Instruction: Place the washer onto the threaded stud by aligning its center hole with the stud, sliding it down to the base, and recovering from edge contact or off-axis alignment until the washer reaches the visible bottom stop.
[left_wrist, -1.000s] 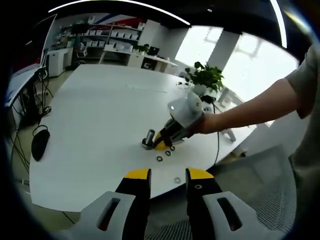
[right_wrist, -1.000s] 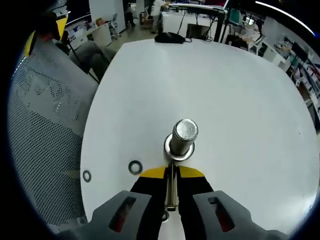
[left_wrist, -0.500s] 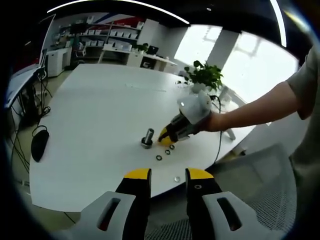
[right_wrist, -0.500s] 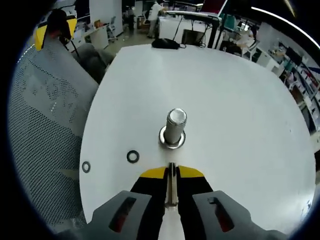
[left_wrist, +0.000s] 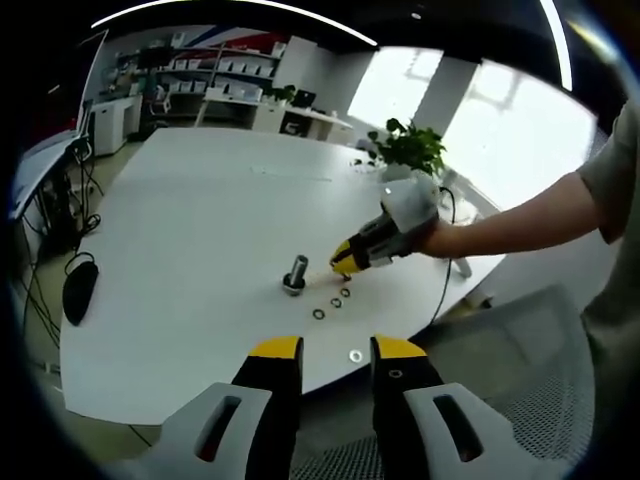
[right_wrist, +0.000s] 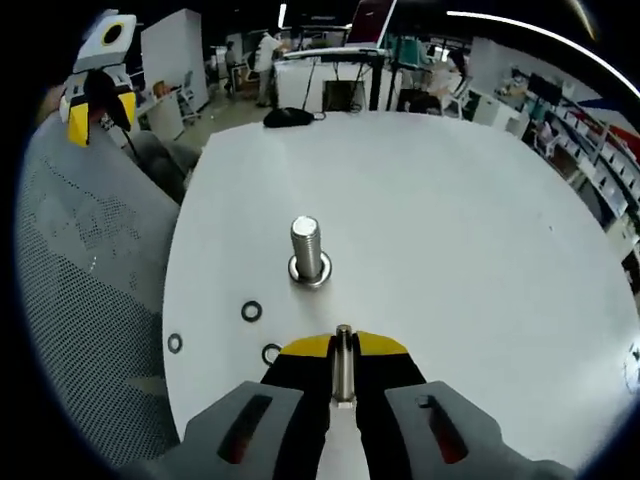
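The right gripper (right_wrist: 343, 352) has its yellow-tipped fingers clamped on a thin silver metal washer (right_wrist: 343, 364) held edge-on — just short of the upright silver threaded stud (right_wrist: 307, 250) on the white round desk (right_wrist: 450, 250). The left gripper (left_wrist: 337, 357) hangs off the desk edge, fingers apart.

Plenty of bare table (right_wrist: 450, 230) all around the threaded stud (right_wrist: 307, 250); only loose washers (right_wrist: 251, 311) sit at its 7 o'clock, right gripper view.
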